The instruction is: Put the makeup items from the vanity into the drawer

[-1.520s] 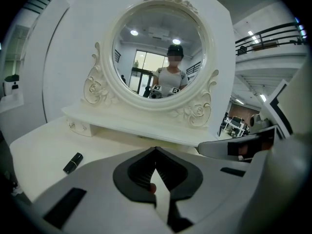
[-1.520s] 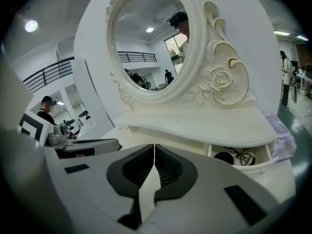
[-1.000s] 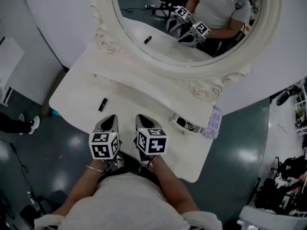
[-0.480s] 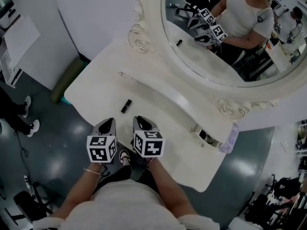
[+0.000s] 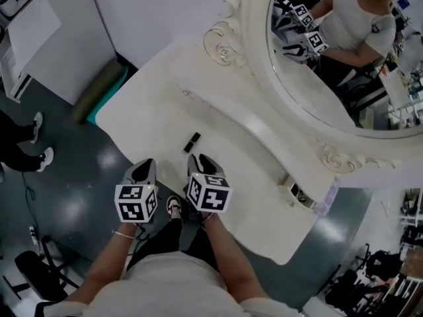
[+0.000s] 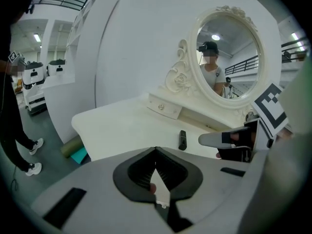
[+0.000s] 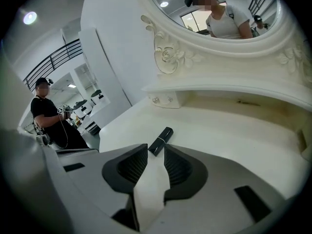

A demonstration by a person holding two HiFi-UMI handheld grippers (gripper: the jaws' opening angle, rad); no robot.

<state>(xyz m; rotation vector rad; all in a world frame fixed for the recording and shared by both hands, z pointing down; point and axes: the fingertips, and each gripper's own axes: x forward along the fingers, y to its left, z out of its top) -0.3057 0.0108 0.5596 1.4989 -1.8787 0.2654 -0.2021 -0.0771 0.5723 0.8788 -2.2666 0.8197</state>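
**Head view.** A white vanity desk [image 5: 149,121] stands under an oval mirror in a carved white frame [image 5: 254,51]. The glass reflects the person and both marker cubes. A short black rectangular makeup tube [image 5: 192,141] lies flat on the desk top, near its front edge and apart from everything else there. The two hand-held grippers are side by side at that front edge, the right one just short of the tube and the left one beside it, off to the tube's left. At the desk's far right end a small drawer [image 5: 291,189] stands pulled open. Something dark lies inside it, too small to identify.

**Left gripper view.** The left hand-held gripper [image 6: 156,151] is clenched, its black ribbed pads meeting at the tips with nothing held. The tube lies on the desk ahead and slightly right of the tips, well clear of them. Behind it, under the mirror, is a small closed drawer front with a round knob [image 6: 165,106].

**Right gripper view.** The right hand-held gripper [image 7: 155,147] is released. Its jaws have just been opening and now stand apart, with neither pad pressing on anything. The tube lies diagonally just beyond the tips, its near end in line with the gap between them.
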